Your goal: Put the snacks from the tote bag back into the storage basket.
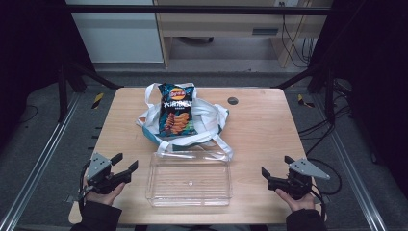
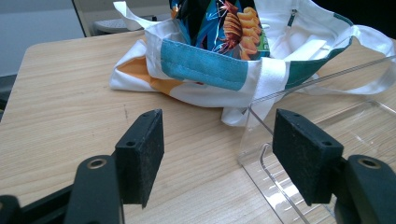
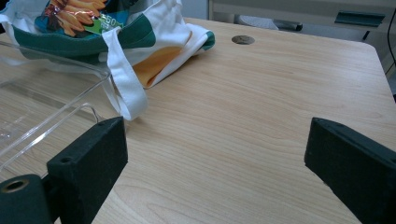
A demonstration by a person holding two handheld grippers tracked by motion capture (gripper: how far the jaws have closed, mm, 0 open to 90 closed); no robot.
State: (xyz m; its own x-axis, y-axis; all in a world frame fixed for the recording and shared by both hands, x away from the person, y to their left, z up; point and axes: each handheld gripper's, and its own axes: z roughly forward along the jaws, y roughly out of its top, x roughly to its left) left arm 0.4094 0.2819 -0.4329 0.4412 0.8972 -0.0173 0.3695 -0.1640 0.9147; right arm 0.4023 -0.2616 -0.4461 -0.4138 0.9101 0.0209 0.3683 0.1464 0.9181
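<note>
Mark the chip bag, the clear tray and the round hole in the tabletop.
chip bag [image 1: 175, 111], high view, middle of its printed front.
clear tray [image 1: 154, 202], high view, near left rim corner.
round hole [image 3: 243, 39], right gripper view, centre of the dark opening.

The crisp packet is cut off by the top edge in the left gripper view, and in the right gripper view the tote bag runs off the top-left corner with its far side out of sight. The clear plastic tray leaves the left gripper view at the right and bottom edges. From the high view the packet's lettering is too small to read
</note>
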